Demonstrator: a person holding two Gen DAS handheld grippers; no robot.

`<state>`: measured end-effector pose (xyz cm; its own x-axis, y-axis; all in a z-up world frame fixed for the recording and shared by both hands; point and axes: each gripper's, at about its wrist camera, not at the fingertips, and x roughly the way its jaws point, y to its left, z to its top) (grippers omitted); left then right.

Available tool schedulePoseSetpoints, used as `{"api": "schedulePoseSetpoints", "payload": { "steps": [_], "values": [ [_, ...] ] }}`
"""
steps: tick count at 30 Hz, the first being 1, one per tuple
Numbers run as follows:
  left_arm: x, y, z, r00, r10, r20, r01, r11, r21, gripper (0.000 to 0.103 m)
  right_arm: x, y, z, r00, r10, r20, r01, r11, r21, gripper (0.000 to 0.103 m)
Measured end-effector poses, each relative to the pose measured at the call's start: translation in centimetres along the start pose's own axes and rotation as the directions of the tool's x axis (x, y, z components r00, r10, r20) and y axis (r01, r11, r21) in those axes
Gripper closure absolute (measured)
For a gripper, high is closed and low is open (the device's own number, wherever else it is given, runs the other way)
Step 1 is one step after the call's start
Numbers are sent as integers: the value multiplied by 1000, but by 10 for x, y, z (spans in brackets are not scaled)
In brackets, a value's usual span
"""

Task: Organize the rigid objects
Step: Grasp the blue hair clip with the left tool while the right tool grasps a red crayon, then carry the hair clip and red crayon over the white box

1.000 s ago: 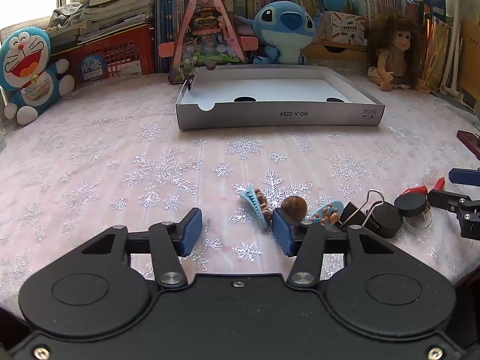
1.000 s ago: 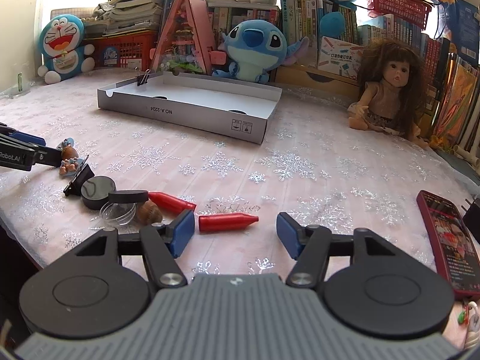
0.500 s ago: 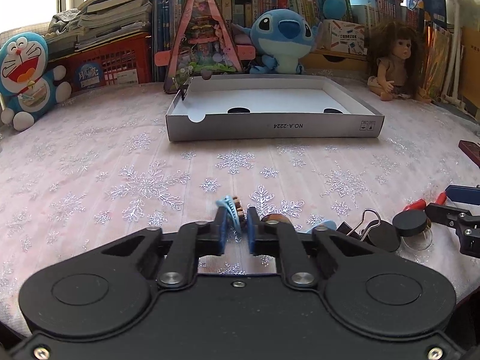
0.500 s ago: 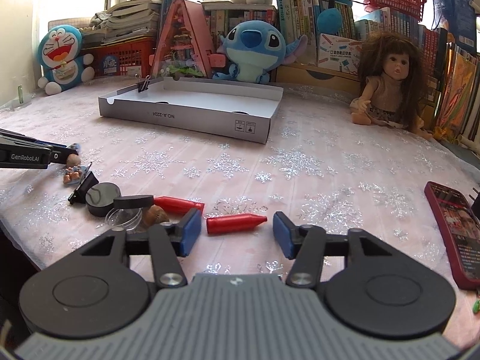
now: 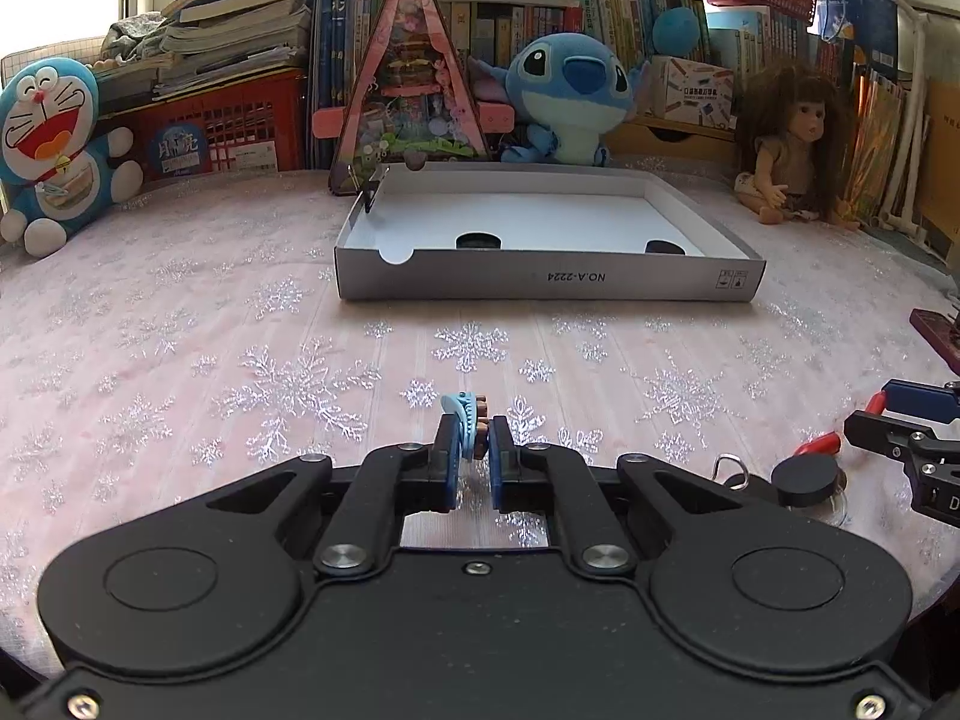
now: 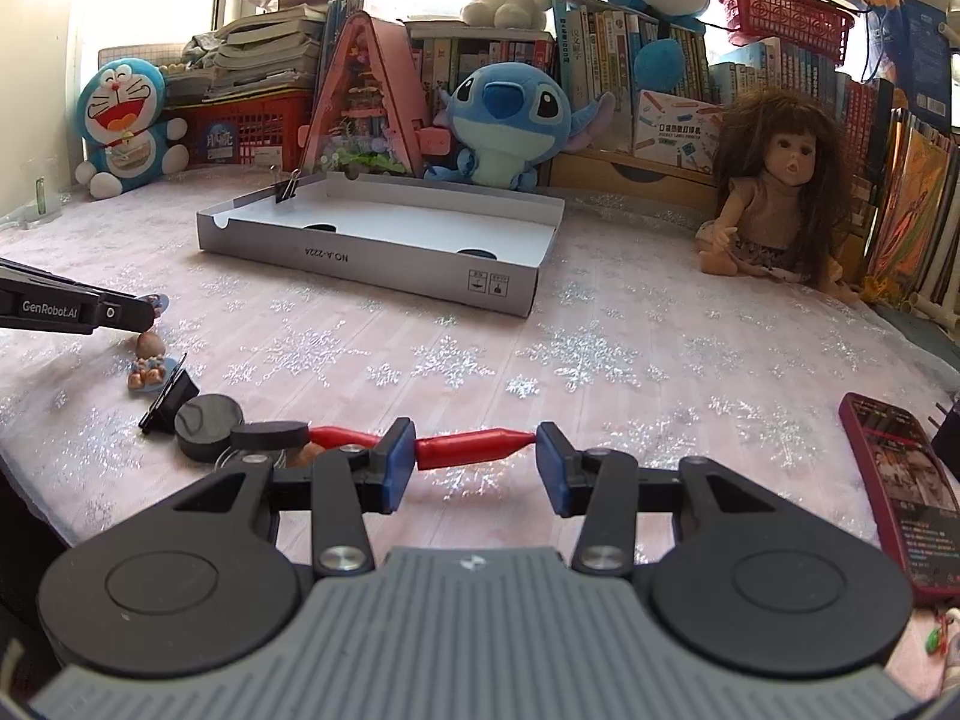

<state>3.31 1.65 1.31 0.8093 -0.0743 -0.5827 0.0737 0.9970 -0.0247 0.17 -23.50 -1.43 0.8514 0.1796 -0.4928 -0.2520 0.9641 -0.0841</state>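
Note:
My left gripper (image 5: 470, 456) is shut on a blue hair clip (image 5: 465, 423) and holds it above the snowflake cloth. The grey cardboard tray (image 5: 549, 283) lies ahead of it, with a binder clip (image 5: 367, 195) on its far left corner. My right gripper (image 6: 474, 465) is open, its jaws on either side of a red crayon (image 6: 474, 447) that lies on the cloth. A second red crayon (image 6: 336, 437), black round lids (image 6: 207, 418), a black binder clip (image 6: 171, 399) and small figurines (image 6: 149, 360) lie to its left. The left gripper (image 6: 150, 306) also shows there.
Plush toys, a doll (image 6: 774, 198), books and a pink triangular house (image 5: 411, 90) line the back edge. A phone in a red case (image 6: 900, 480) lies at the right. The right gripper (image 5: 906, 426) shows at the right edge of the left wrist view.
My left gripper closed on the blue hair clip and lifted it off the cloth. My right gripper moved forward, so the red crayon now sits between its open jaws.

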Motion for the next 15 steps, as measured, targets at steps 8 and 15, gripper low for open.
{"api": "schedulePoseSetpoints", "payload": {
  "steps": [8, 15],
  "values": [
    [3, 7, 19, 1000, 7, 18, -6, 1000, -20, 94, 8, -7, 16, 999, -36, 6, 36, 999, 34, 54],
    [11, 15, 52, 998, 6, 65, -4, 999, -41, 94, 23, -18, 40, 998, -64, 11, 63, 993, 97, 54]
  ]
}}
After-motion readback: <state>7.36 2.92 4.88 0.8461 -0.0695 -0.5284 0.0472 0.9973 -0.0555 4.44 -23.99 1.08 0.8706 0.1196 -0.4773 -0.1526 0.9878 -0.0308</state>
